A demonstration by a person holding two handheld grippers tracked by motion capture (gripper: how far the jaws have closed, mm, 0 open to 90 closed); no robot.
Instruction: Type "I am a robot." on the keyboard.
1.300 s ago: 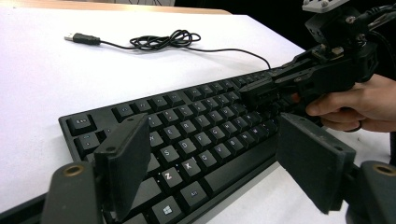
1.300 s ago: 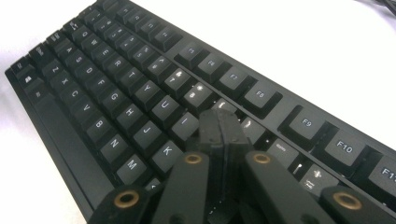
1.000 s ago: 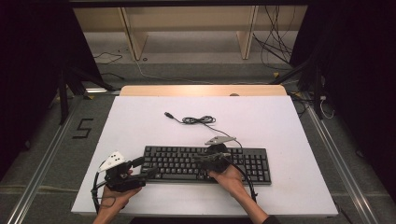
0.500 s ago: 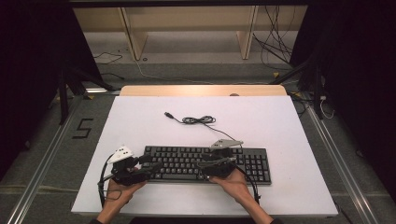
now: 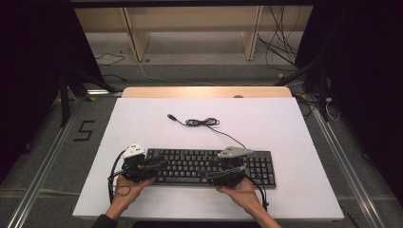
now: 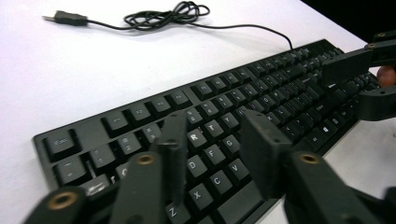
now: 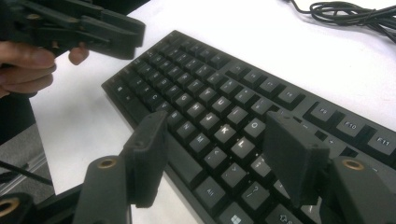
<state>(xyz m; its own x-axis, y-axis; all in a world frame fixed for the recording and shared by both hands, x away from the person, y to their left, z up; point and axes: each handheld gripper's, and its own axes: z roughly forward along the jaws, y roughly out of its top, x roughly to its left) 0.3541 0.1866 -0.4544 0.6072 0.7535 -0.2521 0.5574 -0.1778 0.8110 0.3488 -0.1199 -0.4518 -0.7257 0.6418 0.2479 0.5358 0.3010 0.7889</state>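
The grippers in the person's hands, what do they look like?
Both are black. The left gripper and the right gripper each carry a light grey three-cornered plate on top and trail a black cable. Each has two flat, blocky black jaws with brass-coloured pins at the joints. A dark sleeve edge shows at the left wrist.
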